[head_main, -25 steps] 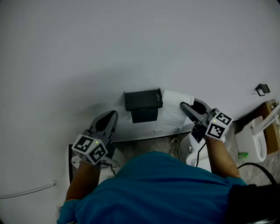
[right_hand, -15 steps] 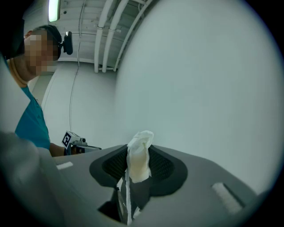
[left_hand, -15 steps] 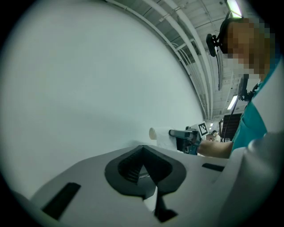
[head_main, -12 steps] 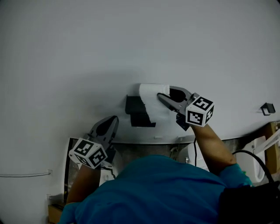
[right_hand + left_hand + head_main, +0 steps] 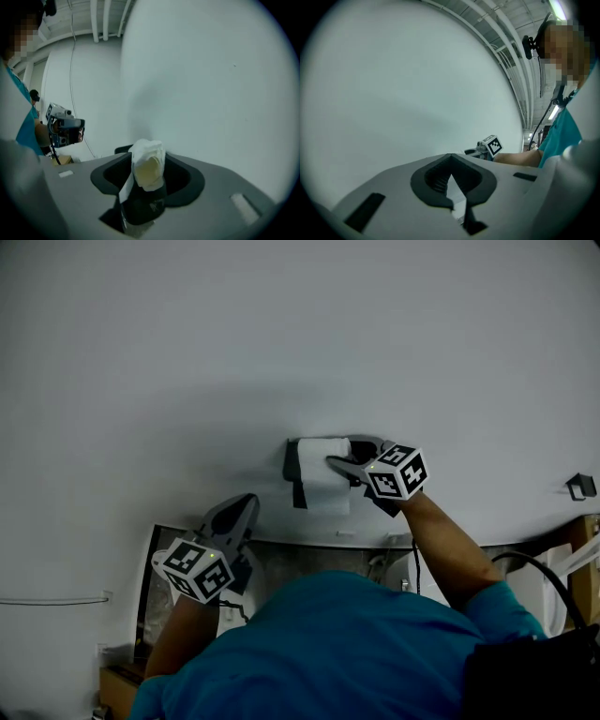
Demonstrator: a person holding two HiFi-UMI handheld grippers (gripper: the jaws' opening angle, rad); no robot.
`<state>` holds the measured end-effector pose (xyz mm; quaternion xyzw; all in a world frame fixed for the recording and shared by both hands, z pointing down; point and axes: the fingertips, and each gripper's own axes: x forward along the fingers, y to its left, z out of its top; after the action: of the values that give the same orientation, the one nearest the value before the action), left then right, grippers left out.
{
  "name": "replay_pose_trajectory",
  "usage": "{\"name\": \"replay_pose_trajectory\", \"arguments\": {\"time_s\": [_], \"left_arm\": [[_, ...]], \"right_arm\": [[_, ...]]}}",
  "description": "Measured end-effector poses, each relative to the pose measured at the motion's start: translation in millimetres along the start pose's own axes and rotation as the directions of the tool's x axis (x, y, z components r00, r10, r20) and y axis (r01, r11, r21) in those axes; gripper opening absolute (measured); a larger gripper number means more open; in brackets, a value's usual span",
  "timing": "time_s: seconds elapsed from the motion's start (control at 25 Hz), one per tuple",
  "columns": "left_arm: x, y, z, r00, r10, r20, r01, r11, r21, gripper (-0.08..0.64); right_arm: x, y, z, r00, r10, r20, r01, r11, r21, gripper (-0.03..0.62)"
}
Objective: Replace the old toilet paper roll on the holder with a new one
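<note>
Fingers of right gripper (image 5: 343, 452) just opening around paper roll (image 5: 319, 454) at holder (image 5: 292, 461), left gripper (image 5: 245, 504) clenched, white wall (image 5: 281, 334).

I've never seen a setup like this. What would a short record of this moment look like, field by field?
Setting: plain white wall
Fixture: black wall-mounted holder
Item: white toilet paper roll, at the holder
Right gripper: at the holder, roll between its jaws, which have just been opening; pad contact unclear
Left gripper: shut, empty, lower down, apart from the holder
Stage: roll apparently being fitted onto the holder
</note>
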<state>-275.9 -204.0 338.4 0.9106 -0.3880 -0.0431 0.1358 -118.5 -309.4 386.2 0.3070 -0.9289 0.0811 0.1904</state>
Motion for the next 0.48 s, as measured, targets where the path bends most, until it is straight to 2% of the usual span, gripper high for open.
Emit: {"name": "replay_pose_trajectory", "arguments": {"time_s": [0.12, 0.24, 0.36, 0.48], "left_arm": [[1, 0, -2, 1.0, -0.003, -0.01, 0.003, 1.0, -0.004, 0.008], [5, 0, -4, 1.0, -0.012, -0.02, 0.012, 1.0, -0.011, 0.008], [9, -1, -5, 0.999, -0.02, -0.025, 0.019, 1.0, -0.017, 0.008], [11, 1, -1, 1.0, -0.017, -0.014, 0.017, 1.0, -0.011, 0.008]], "right_arm": [[-2, -3, -19, 0.993, -0.031, -0.117, 0.028, 0.999, -0.03, 0.274], [-9, -8, -29, 0.987, -0.043, -0.156, 0.046, 0.999, 0.017, 0.32], [-31, -11, -17, 0.995, -0.056, -0.078, 0.062, 0.995, 0.084, 0.347], [-73, -7, 11, 0.99, -0.074, 0.123, 0.057, 0.989, 0.138, 0.345]]}}
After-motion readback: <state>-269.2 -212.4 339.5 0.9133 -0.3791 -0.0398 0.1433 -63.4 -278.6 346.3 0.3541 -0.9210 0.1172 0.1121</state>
